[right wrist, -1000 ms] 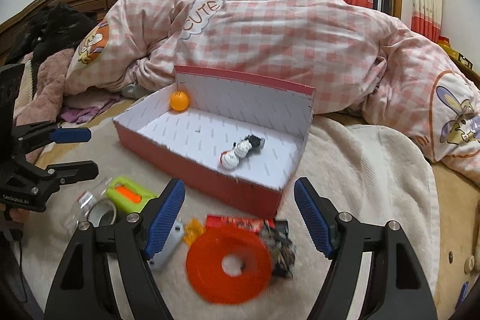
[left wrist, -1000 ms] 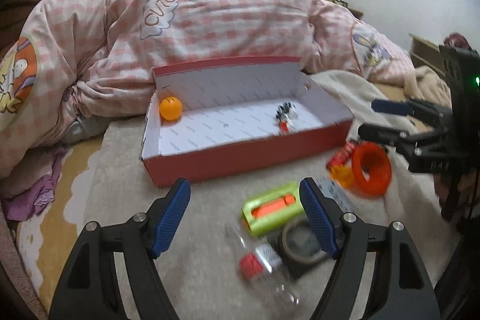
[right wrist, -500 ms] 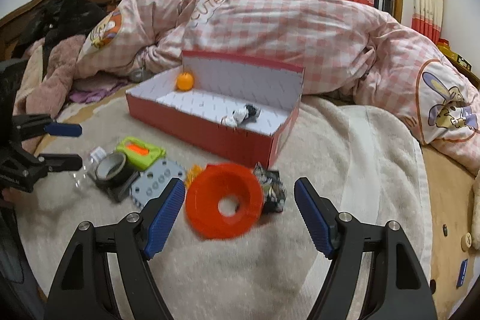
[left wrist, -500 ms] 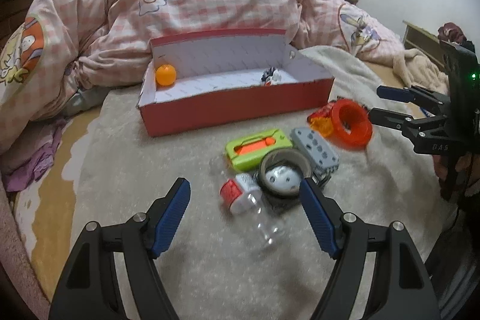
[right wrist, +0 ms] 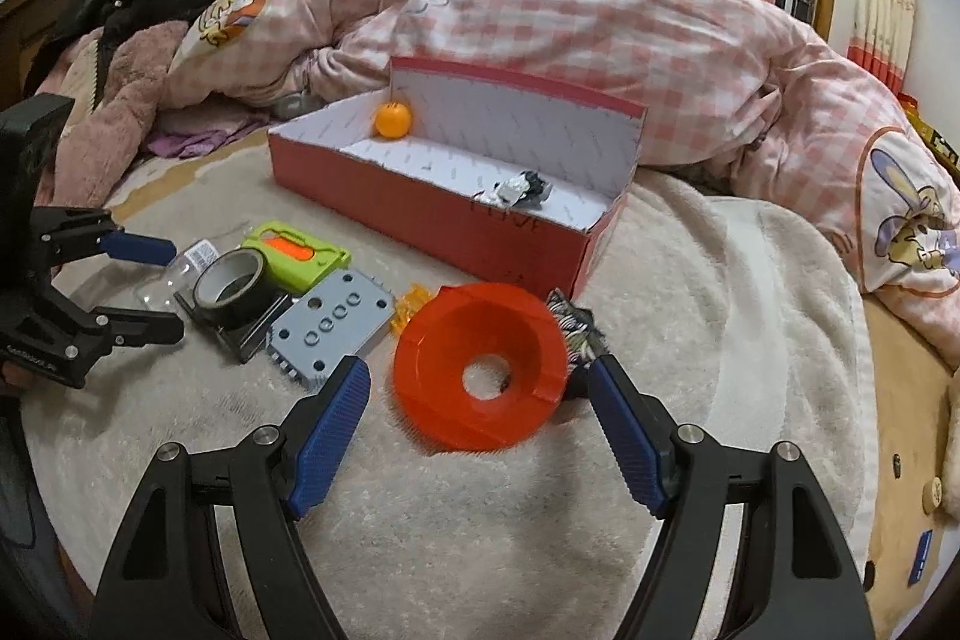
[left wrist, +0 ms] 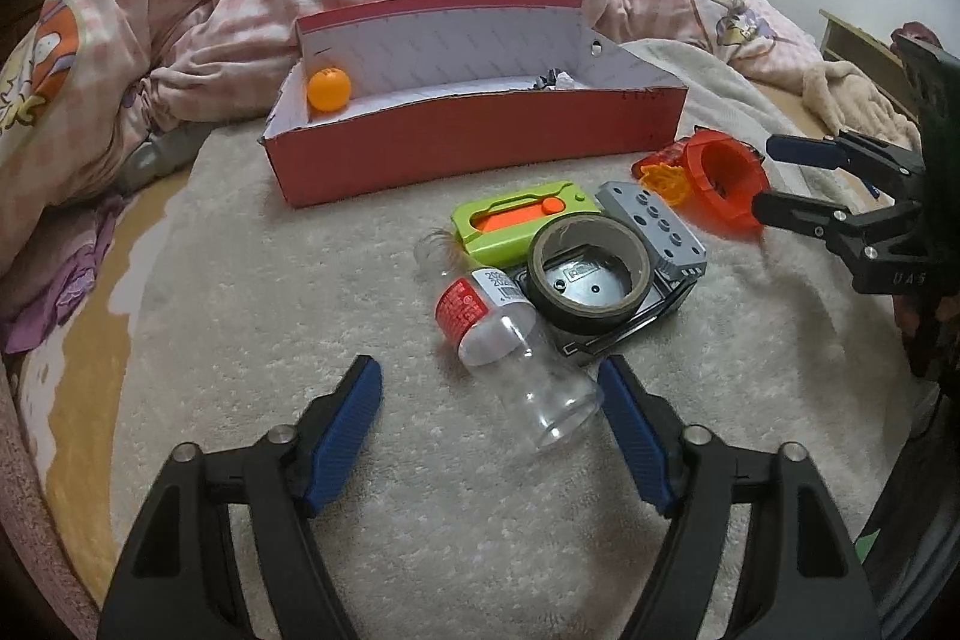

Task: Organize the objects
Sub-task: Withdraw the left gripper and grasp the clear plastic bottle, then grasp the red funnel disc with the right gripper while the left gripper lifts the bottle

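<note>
Both hand-held grippers have pulled back from the box, jaws apart (nothing held), bottle and funnel now lower-centre, next to grab.

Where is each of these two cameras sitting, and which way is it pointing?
Left wrist view: sits on the left tongs, looks along the open fingers at a clear bottle; the right tongs show at right.
Right wrist view: sits on the right tongs, faces the orange funnel; the left tongs show at left.
Shared: both face the red box on the bed, with its orange ball, and the tape roll.
</note>
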